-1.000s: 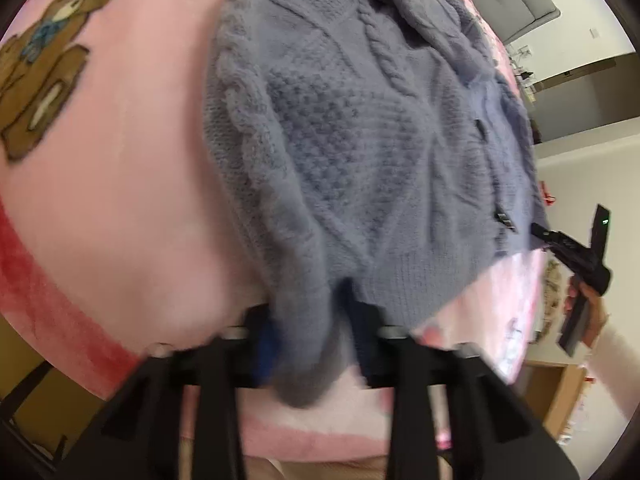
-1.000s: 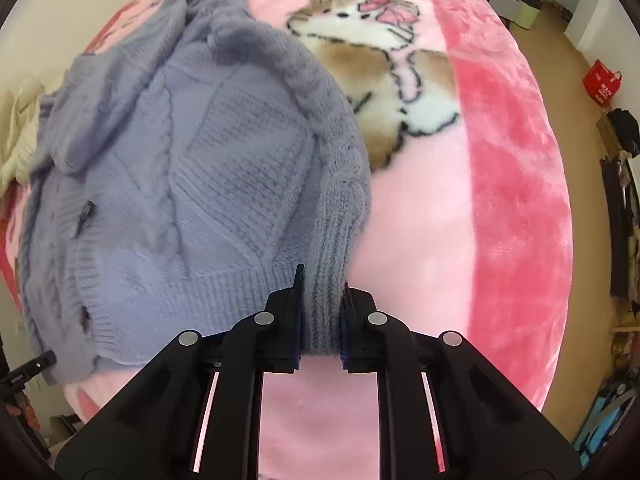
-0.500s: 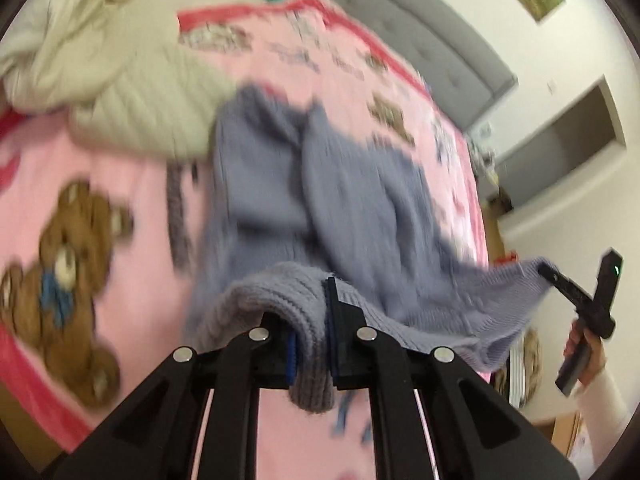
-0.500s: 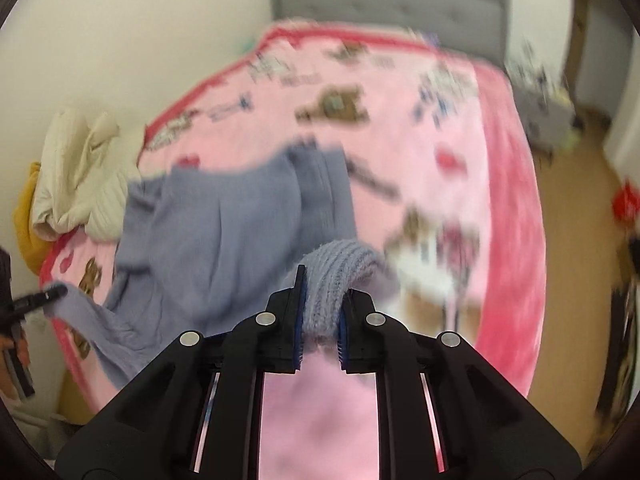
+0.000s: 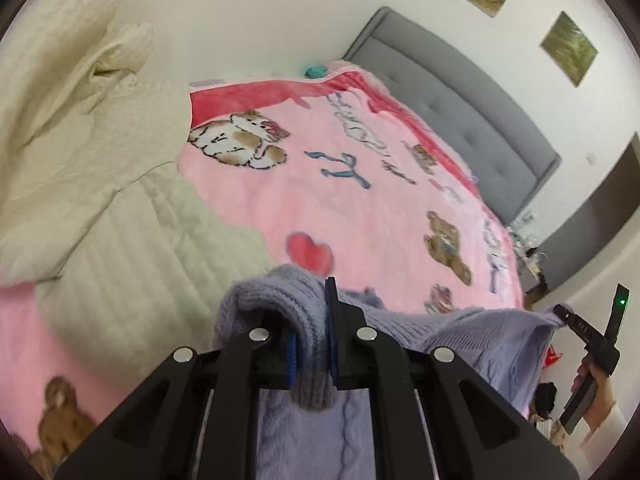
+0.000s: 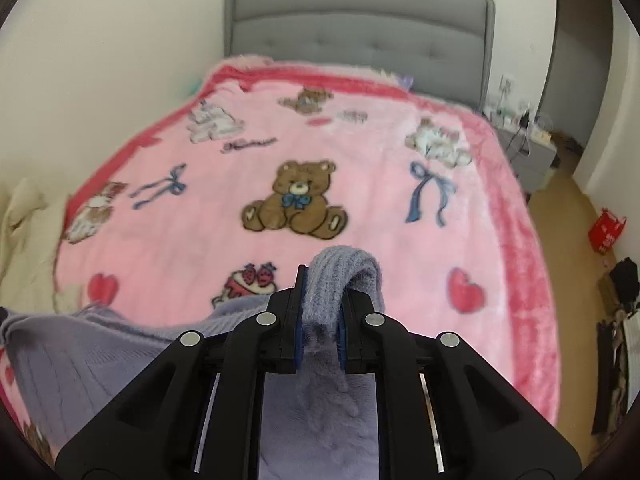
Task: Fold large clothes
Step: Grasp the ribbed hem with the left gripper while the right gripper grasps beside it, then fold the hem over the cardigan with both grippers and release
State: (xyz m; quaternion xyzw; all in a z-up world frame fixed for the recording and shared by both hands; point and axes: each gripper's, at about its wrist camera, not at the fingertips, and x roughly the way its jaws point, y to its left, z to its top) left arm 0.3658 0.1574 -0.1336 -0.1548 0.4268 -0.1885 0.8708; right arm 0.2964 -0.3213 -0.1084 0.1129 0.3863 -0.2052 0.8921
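A lavender cable-knit sweater (image 5: 472,344) hangs lifted above the bed, stretched between my two grippers. My left gripper (image 5: 310,346) is shut on a bunched ribbed edge of the sweater. My right gripper (image 6: 320,320) is shut on another ribbed edge of the same sweater (image 6: 100,352), whose body hangs below and out of sight. In the left wrist view the right gripper (image 5: 576,326) shows at the far right, held by a hand, with the sweater's edge in it.
A pink blanket (image 6: 360,168) with bear prints covers the bed, with a grey headboard (image 6: 356,28) behind. Cream bedding (image 5: 100,184) is piled at the bed's left side. A nightstand (image 6: 528,148) and a red bag (image 6: 606,230) stand at the right.
Both grippers have risen with the sweater, lifting it off the blanket. The views have tilted up from the bed surface to the headboard and wall.
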